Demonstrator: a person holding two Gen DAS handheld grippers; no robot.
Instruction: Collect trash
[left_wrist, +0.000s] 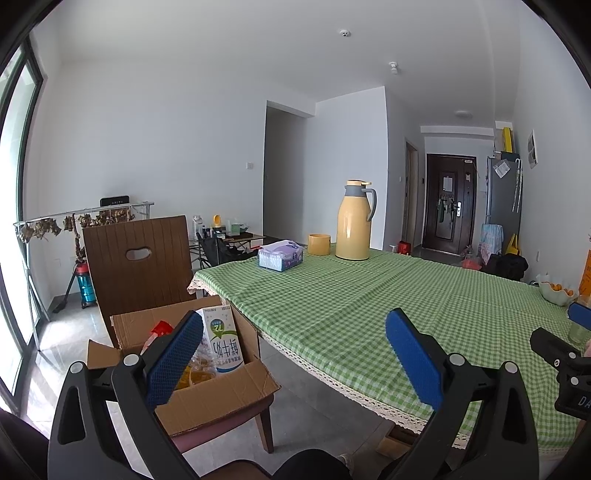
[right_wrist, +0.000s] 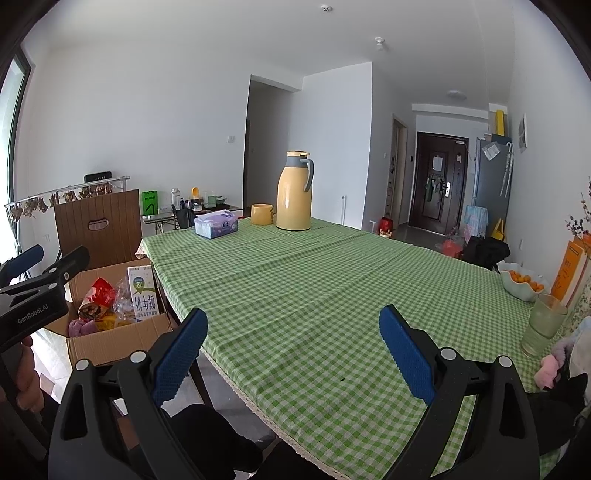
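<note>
Now both tongs gape wide and hold nothing: the left tongs (left_wrist: 293, 352) hang off the bench (left_wrist: 369, 295) edge, beside the cardboard box (left_wrist: 221, 398) on a chair (left_wrist: 136, 258); the right tongs (right_wrist: 293, 347) hover over the green checked cloth. Inside the box lie a milk carton (right_wrist: 144, 293) and wrappers (right_wrist: 96, 299).
</note>
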